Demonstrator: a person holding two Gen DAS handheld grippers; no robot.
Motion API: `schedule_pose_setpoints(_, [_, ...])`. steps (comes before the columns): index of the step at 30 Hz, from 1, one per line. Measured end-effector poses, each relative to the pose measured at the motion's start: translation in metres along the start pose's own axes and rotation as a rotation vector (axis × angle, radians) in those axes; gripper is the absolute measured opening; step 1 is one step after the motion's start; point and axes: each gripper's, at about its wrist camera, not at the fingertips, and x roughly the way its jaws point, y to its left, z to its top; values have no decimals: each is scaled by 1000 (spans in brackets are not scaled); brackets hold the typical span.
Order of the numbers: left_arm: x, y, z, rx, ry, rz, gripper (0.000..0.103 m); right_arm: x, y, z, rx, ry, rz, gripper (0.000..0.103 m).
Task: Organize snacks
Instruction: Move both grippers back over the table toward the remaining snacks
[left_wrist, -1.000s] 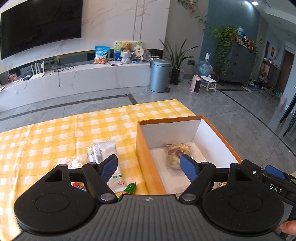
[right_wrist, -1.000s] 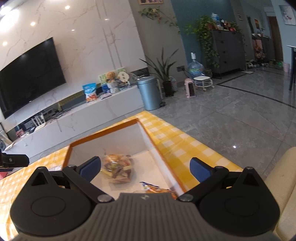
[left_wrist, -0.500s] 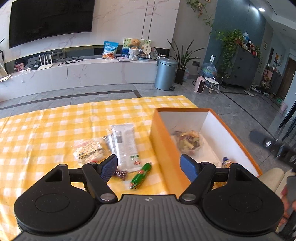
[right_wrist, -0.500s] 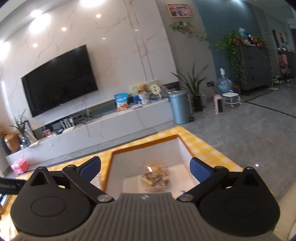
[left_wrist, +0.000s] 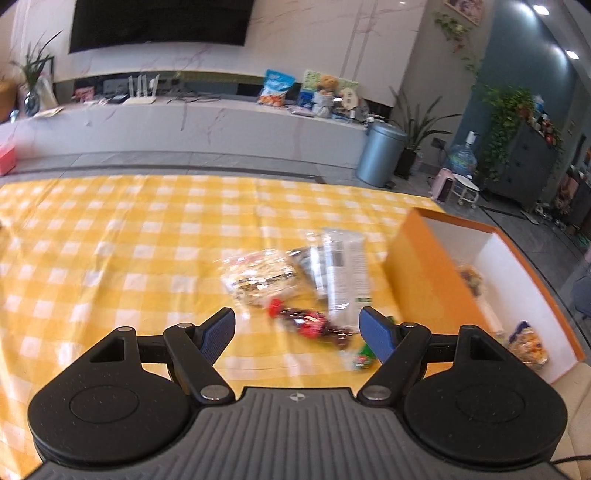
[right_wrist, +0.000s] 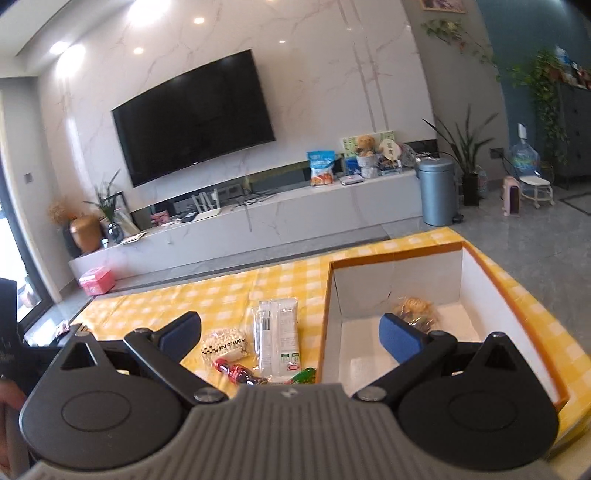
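A: Notes, snack table. Yellow-and-white checked tablecloth covered the tabletop. An orange cardboard box with a white inside sat toward the right edge, open at the top.

B: What lay in the box?

A: A clear bag of mixed brown snacks against the far wall, and a small blue-and-orange packet near the front corner. The packet showed only from the left tong's camera.

B: And loose on the cloth?

A: Four pieces bunched just left of the box. A clear pouch of pale nuts with a black-and-white band; a long white flat wrapper with printed labels beside it, on the box side; a red-and-dark candy wrapper in front of the pouch; a small green packet nearest the box wall. Whether the wrapper overlapped a silvery one beneath, I couldn't tell in the blur.

B: The left tong?

A: Left gripper hung above the loose pile, blue pads spread wide, nothing between them; the red candy wrapper lay below the gap.

B: The right?

A: Right gripper also released, pads far apart and empty, one over the cloth, the other over the box's near end. A hand showed at the far left edge.
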Motion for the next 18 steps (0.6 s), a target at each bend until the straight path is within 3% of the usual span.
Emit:
schedule_pose_setpoints(4, [10,21,-3,-38,33,8,90,19,8,-3,126,59,35,100])
schedule_pose_setpoints(8, [19,41,-7,-82,55,19,90,39,26,-15,208,119,-1,100])
schedule_pose_setpoints(13, [23,57,-7,-95,55,24,90,71,59,-28,133,211,11,96])
schedule_pose_setpoints(18, [25,77,-3,-180,69,3,90,99,77,-38,70,247,-144,80])
